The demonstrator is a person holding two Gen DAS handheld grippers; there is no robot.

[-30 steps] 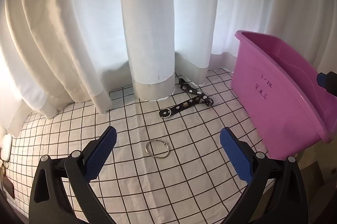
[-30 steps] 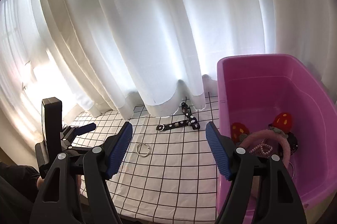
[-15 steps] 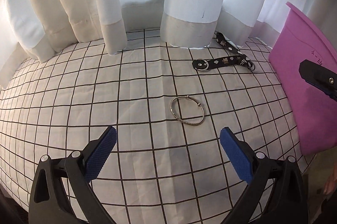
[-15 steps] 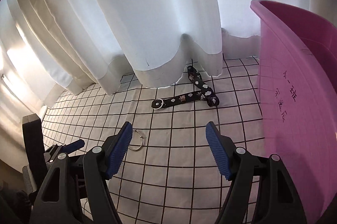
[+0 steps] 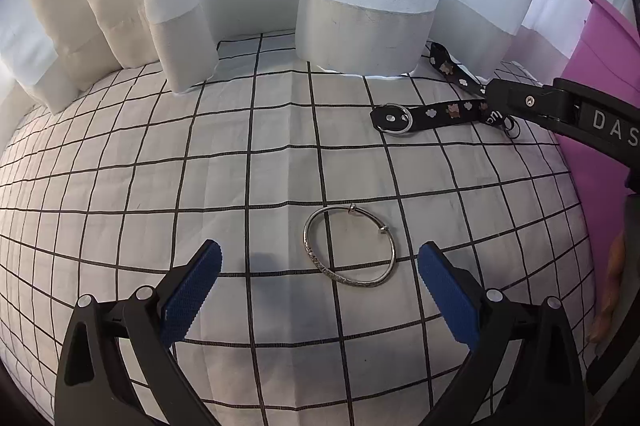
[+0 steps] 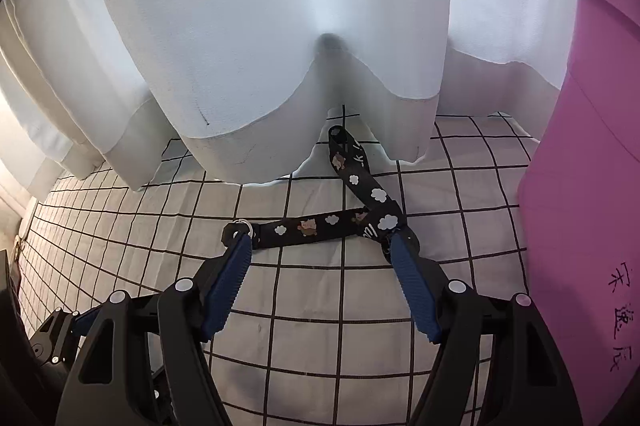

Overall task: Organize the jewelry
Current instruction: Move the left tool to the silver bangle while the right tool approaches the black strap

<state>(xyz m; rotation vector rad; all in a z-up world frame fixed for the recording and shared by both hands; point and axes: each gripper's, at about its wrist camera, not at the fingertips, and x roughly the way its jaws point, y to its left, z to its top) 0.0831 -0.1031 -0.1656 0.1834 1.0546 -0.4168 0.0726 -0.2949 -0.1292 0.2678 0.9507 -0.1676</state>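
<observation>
A thin silver bangle [image 5: 350,246] lies flat on the checked cloth [image 5: 240,185]. My left gripper [image 5: 319,268] is open, low over the cloth, its blue pads either side of the bangle's near half. A black strap with cloud and bear prints [image 6: 320,224], with a metal ring at one end, lies near the curtain; it also shows in the left wrist view [image 5: 440,111]. My right gripper [image 6: 323,250] is open, its fingertips at the strap's two ends. The pink bin [image 6: 592,205] stands at the right.
White curtains [image 6: 280,45] hang down to the cloth at the back and cover the strap's far end. The pink bin's wall [image 5: 600,129] borders the cloth on the right. The left gripper's body shows at lower left in the right wrist view [image 6: 48,342].
Both grippers have moved forward and down. The left one has closed in on the bangle. The right one has come to the strap, and its fingers now bracket it.
</observation>
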